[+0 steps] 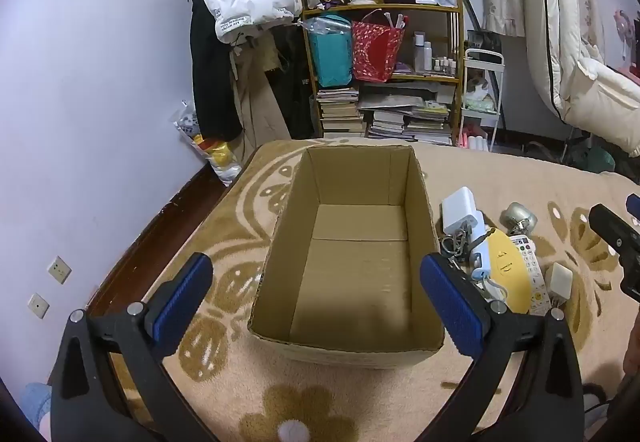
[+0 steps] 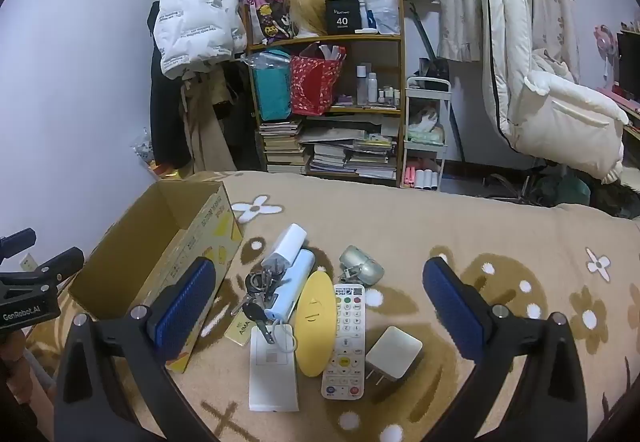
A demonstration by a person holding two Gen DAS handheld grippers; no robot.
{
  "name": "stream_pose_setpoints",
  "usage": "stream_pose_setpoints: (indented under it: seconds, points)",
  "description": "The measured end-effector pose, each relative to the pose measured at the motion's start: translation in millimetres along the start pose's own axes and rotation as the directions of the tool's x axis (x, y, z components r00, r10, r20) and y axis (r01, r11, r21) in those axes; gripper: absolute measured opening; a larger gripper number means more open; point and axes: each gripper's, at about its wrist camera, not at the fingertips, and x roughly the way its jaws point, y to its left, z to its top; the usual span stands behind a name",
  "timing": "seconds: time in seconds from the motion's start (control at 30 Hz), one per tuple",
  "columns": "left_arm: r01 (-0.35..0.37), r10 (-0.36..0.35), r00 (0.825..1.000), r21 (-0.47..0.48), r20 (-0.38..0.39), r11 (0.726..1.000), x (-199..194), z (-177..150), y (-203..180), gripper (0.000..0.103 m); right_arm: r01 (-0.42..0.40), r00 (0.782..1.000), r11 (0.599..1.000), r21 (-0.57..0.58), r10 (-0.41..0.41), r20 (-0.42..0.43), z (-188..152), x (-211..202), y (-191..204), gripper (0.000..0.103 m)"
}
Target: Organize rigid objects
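Note:
An empty cardboard box [image 1: 352,262] [image 2: 160,242] stands open on the patterned blanket. My left gripper [image 1: 316,290] hovers open over its near rim, nothing between the blue pads. To the box's right lies a cluster: a white remote [image 2: 347,342], a yellow oval case [image 2: 317,326], a white plug adapter [image 2: 394,353], a white power bank [image 2: 273,370], keys [image 2: 258,296], a light blue power bank [image 2: 292,286], a white charger [image 2: 286,244] and a silver gadget [image 2: 362,268]. My right gripper [image 2: 320,302] is open above this cluster.
A bookshelf [image 2: 324,98] with books, bags and bottles stands behind the bed, beside a white cart [image 2: 426,138]. Coats hang at the left wall. A white padded chair [image 2: 540,82] is at the right. The blanket [image 2: 480,226] stretches right of the cluster.

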Motion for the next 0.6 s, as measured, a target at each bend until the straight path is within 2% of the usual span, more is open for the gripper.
stream_pose_setpoints:
  seconds: [0.23, 0.33, 0.6]
  points:
    - [0.009, -0.009, 1.000, 0.008, 0.010, 1.000, -0.8, -1.2, 8.7, 0.102, 0.016, 1.000, 1.000, -0.016, -0.015, 0.005, -0.3, -0.3, -0.2, 0.103]
    - [-0.021, 0.020, 1.000, 0.022, 0.009, 1.000, 1.4, 0.7, 0.2, 0.102, 0.017, 1.000, 1.000, -0.012, -0.016, 0.002, 0.2, -0.4, -2.2, 0.103]
    - [-0.010, 0.009, 1.000, 0.021, 0.009, 1.000, -2.0, -0.7, -1.4, 0.102, 0.020, 1.000, 1.000, -0.019, -0.019, 0.005, -2.9, -2.0, -0.9, 0.103]
